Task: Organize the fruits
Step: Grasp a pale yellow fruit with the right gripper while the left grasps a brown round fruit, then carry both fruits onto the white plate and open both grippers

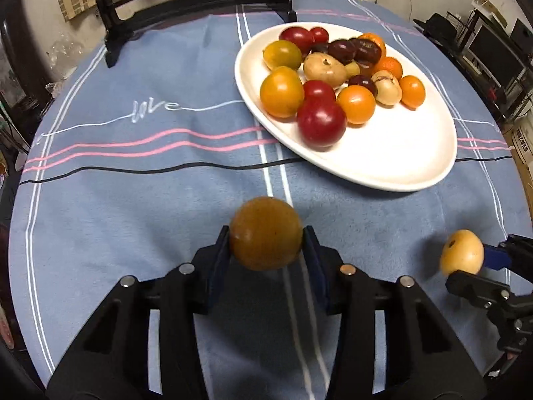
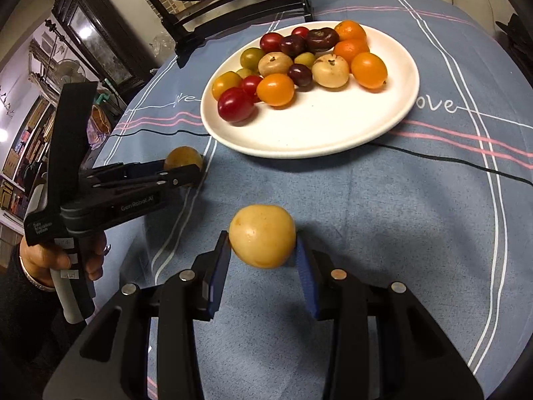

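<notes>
Now step: carrying 2 fruits to white plate [image 1: 393, 166] | left gripper [image 1: 266, 233] clenched on brownish-orange fruit [image 1: 266, 233], over tablecloth's [image 1: 133, 200] near edge | right gripper [image 2: 262, 240] grasping pale yellow fruit [image 2: 262, 240] nearby | next: reach plate's bare near half, release gently.

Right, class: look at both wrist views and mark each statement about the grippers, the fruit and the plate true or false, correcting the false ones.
1. The left gripper holds a brownish-orange fruit. True.
2. The right gripper is empty. False: it grips a pale yellow fruit.
3. The white plate holds a pile of fruit. True.
4. The fruit fills the whole plate. False: it is bunched at the far side; the near part is bare.
5. The tablecloth is plain red. False: it is blue with pink, white and black lines.
</notes>
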Available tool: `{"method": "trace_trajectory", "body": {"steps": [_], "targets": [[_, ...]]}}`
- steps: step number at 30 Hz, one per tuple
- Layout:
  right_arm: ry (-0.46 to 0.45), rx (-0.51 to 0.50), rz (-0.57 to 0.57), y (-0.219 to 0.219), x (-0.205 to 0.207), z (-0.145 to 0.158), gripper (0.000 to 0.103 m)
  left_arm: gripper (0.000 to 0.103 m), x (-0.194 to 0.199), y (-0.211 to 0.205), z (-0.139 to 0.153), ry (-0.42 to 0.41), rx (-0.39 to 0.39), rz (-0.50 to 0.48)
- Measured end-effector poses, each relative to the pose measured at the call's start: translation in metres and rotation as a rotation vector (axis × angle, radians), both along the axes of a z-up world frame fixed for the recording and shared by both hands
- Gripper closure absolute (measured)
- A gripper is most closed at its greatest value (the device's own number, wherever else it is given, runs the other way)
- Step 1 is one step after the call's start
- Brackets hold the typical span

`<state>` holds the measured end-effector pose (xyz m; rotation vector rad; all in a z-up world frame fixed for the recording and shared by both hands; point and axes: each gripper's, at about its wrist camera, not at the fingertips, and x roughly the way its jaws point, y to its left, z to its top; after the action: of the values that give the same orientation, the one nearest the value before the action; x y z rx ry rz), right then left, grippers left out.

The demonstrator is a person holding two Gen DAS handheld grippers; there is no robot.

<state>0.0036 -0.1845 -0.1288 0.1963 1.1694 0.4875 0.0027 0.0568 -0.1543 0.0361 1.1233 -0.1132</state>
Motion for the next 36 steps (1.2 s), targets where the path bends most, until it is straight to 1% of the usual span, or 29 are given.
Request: {"method": "trace_trajectory", "body": {"steps": [3,7,14,17,21,24,27,31,36], "targets": [[-0.003,0.001,0.016,0.002,-0.002,0.001,0.064,0.059,-0.012,0.006,0.017,-0.043,-0.006,0.014],[-0.007,0.004,0.03,0.002,-0.007,0.003,0.064,0.059,-0.027,0.014,0.044,-0.105,-0.043,0.024],[-0.038,0.023,0.035,-0.005,-0.01,0.018,0.064,0.059,-0.03,0.006,0.079,-0.169,-0.044,0.022],[-0.072,0.025,0.034,-0.011,-0.006,0.032,0.064,0.059,-0.023,-0.008,0.093,-0.196,-0.028,0.002],[-0.156,0.024,0.021,-0.024,0.01,0.065,0.064,0.059,-0.005,-0.028,0.108,-0.215,0.001,-0.01],[-0.214,0.032,0.01,-0.03,0.026,0.089,0.064,0.059,0.005,-0.04,0.122,-0.239,-0.003,-0.022],[-0.264,0.027,0.012,-0.032,0.042,0.108,0.064,0.059,0.014,-0.051,0.133,-0.269,0.016,-0.034],[-0.308,0.034,0.024,-0.028,0.059,0.123,0.064,0.059,0.027,-0.059,0.143,-0.29,0.021,-0.038],[-0.319,0.039,0.04,-0.022,0.077,0.125,0.064,0.059,0.039,-0.061,0.142,-0.291,0.03,-0.036]]}}
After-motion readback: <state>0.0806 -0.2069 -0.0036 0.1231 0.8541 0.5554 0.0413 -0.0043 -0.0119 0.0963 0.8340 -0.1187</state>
